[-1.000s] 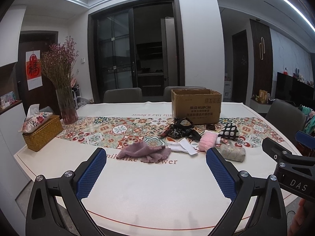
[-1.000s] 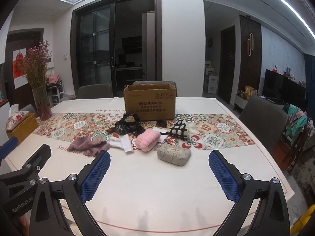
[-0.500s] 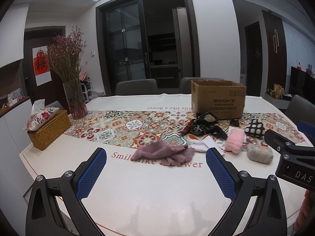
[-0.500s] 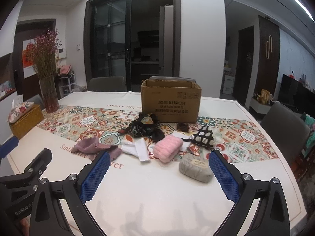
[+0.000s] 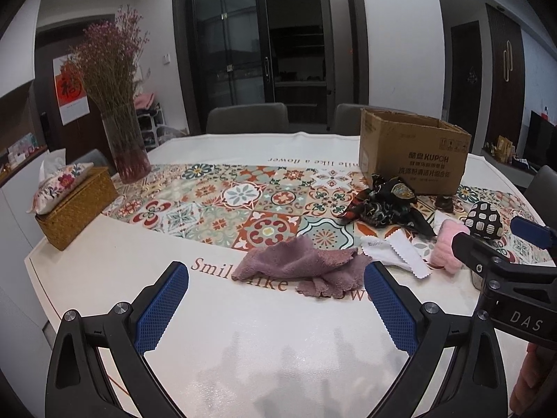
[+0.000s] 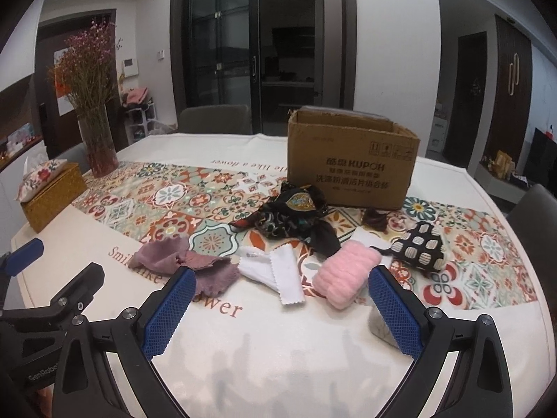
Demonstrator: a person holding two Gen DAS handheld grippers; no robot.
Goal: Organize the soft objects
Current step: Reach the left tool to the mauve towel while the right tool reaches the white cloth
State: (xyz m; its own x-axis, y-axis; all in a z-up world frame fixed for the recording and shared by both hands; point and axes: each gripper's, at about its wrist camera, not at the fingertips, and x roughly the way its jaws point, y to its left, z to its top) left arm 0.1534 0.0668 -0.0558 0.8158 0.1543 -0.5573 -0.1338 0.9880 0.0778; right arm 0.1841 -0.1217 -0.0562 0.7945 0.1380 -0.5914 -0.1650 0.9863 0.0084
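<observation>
Left wrist view, change: the left hand-held gripper [image 5: 276, 299] has come closer to the worktop [image 5: 104, 264] than a second ago, so the mauve cloth [image 5: 299, 263] now sits larger and just beyond its tips; this reads as an approach, with nothing picked up yet.
Left wrist view, grip: its jaws stand wide apart and empty.
Left wrist view, task things: the mauve cloth lies crumpled over the printed lettering; right of it come a white cloth [image 5: 400, 252], a pink fluffy piece [image 5: 444, 247], a dark scarf [image 5: 383, 207] and a spotted pouch [image 5: 485, 221], all in front of the open cardboard box [image 5: 412, 155].
Left wrist view, room: a vase of dried flowers [image 5: 120, 118] and a woven tissue box [image 5: 75, 205] stand at the far left.

Right wrist view, change: the right hand-held gripper [image 6: 282, 308] has likewise drawn in towards the pile, and the grey pouch [image 6: 379, 325] is now mostly hidden behind its right finger.
Right wrist view, grip: jaws apart, holding nothing.
Right wrist view, surface: a patterned runner [image 6: 167, 195] crosses the pale worktop.
Right wrist view, room: dark glass doors and chairs stand behind.
</observation>
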